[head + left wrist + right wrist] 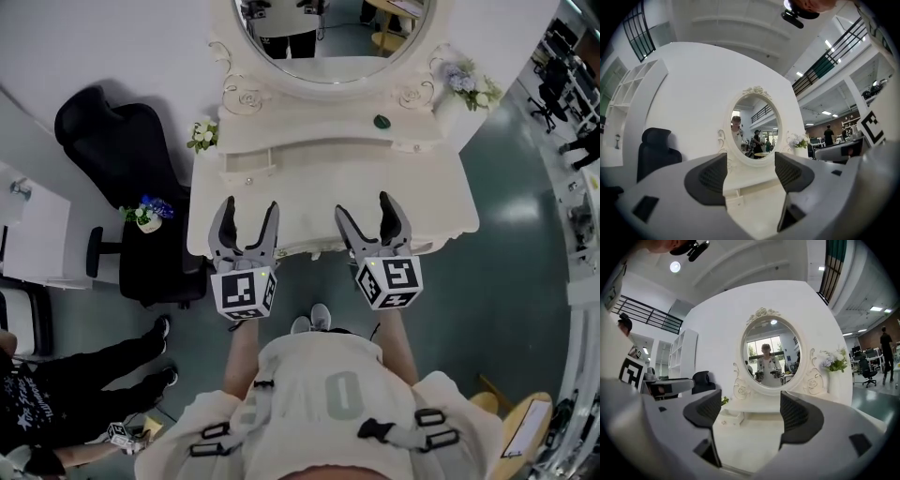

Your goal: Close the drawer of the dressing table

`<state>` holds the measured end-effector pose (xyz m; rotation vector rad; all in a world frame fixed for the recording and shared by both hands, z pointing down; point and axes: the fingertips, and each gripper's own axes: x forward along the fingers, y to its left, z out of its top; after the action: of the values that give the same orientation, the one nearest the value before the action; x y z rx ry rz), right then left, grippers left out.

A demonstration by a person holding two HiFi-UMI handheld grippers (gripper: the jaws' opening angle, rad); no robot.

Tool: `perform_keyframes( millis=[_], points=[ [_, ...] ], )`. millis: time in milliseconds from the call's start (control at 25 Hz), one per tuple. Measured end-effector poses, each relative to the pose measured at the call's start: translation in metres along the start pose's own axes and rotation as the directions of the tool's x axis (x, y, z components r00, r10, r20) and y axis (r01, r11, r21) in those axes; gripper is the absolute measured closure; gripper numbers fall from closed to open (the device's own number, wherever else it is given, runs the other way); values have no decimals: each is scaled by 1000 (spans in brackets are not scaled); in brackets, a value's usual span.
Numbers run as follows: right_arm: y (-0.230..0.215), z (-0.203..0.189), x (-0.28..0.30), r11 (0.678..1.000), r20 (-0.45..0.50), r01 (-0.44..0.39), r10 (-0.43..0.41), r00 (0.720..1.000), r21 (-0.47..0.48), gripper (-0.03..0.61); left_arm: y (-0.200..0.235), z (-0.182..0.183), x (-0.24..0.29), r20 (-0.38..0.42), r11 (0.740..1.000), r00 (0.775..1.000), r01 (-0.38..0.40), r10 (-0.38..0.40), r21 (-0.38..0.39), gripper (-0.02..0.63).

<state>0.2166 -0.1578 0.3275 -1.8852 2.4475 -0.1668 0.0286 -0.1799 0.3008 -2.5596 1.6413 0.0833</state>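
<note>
At dressing table [319, 178] | left hand-held gripper [248, 211], right hand-held gripper [363, 208]: 2, jaws wide apart, empty | mirror [337, 42]: 1

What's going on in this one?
A person stands at a white dressing table with a gripper in each hand. The left gripper and the right gripper are held side by side over the table's front edge, pointing toward the mirror. Both have their jaws apart with nothing between them. The small drawer below the mirror, on the left, stands pulled out, and neither gripper touches it.
</note>
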Motion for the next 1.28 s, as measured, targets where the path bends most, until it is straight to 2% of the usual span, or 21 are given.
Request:
perform_keyframes(
  millis=[320,600,920,1280],
  points=[
    [-5,-9,7,999,-14,-36,36,999,-11,196,8,-11,0,-30,999,998,-53,52,-6,311],
    [-10,-26,12,999,-37,-47,48,998,7,196,18,-32,-6,-89,994,991,-103,101,-22,312],
    [-7,-12,31,1000,-34,15,-15,999,-16,198,35,-31,12,-106,998,993,-50,47,-26,313],
    [22,-9,55,999,-34,31,-32,999,-44,198,69,-30,18,-91,998,995,-43,38,-54,313]
  ],
)
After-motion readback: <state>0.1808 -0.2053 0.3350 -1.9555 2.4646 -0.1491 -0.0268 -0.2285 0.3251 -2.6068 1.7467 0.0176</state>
